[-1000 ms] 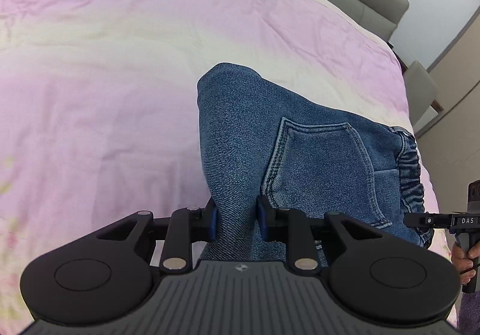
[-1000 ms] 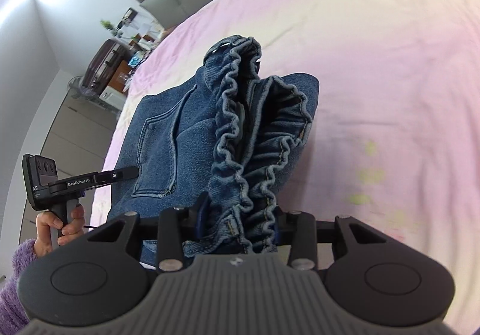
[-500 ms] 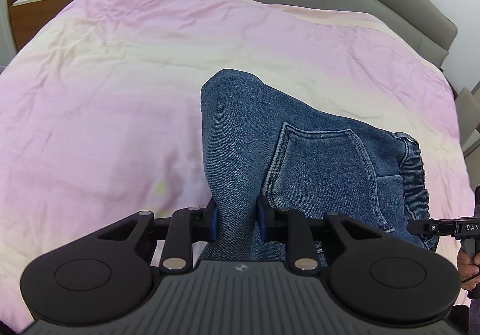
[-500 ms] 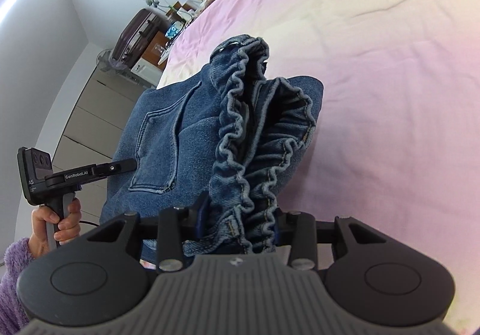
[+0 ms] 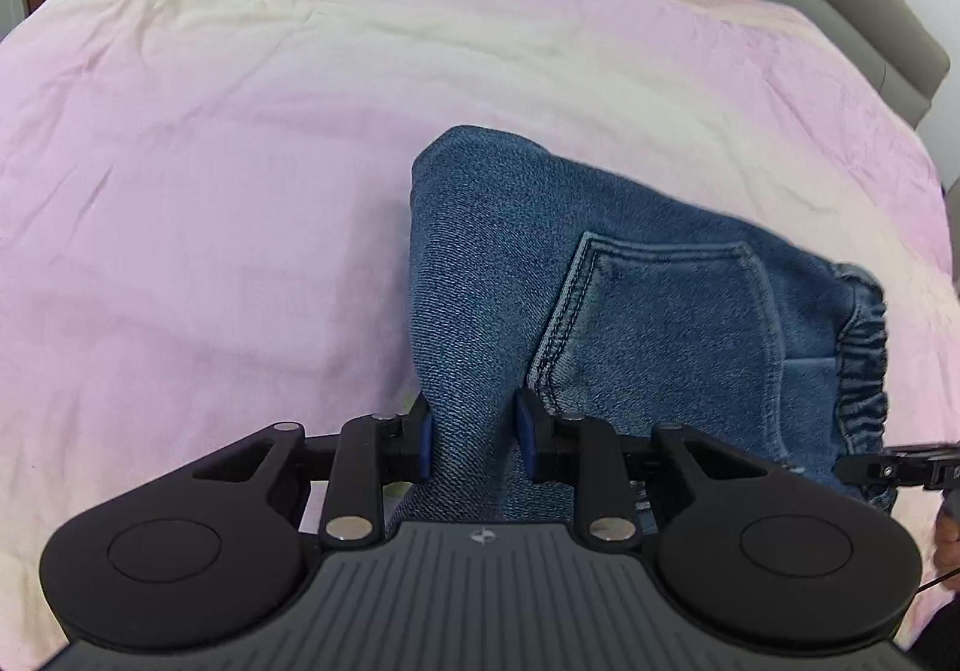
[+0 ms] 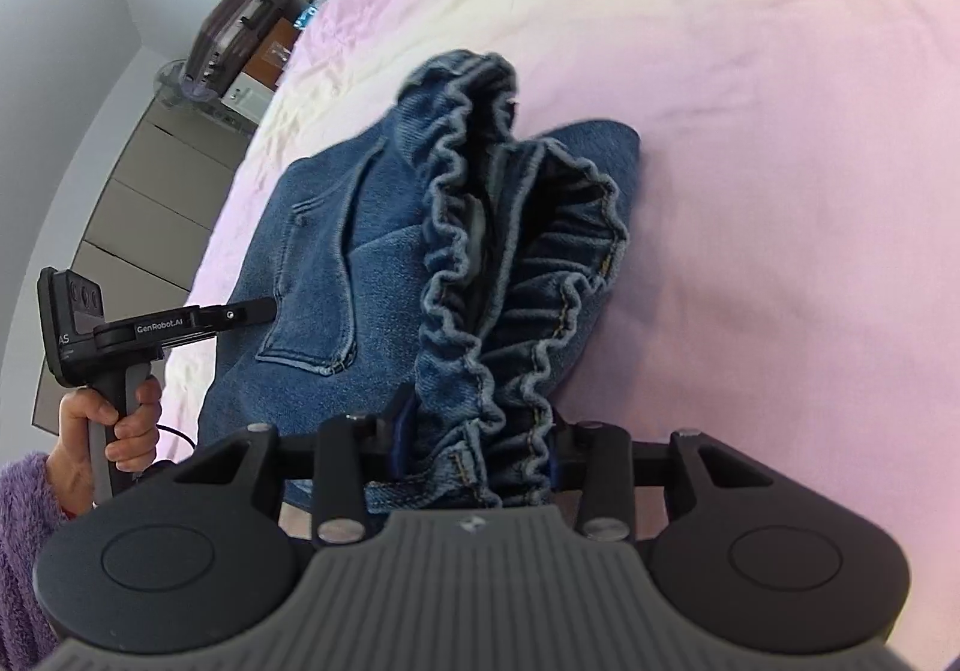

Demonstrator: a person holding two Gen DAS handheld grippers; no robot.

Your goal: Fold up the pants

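A pink and cream bedspread (image 5: pixel 210 161) fills the left and far parts of the left wrist view, lightly wrinkled. At the near centre, the left gripper (image 5: pixel 472 446) has its jaws narrowed onto a thick fold of blue denim pants (image 5: pixel 630 311), pinching the folded edge. The pants are bundled and held up over the bed, with a stitched back pocket (image 5: pixel 666 335) facing the camera and the gathered elastic waistband (image 5: pixel 864 365) at the far right.

In the right wrist view, the person's left hand (image 6: pixel 114 419) grips its tool's handle at the near left. To the right, the right gripper (image 6: pixel 477 452) has its jaws clamped on the ruffled waistband (image 6: pixel 480 263). Holding the two ends likely keeps the layers aligned so the folded bundle can be laid down flat.
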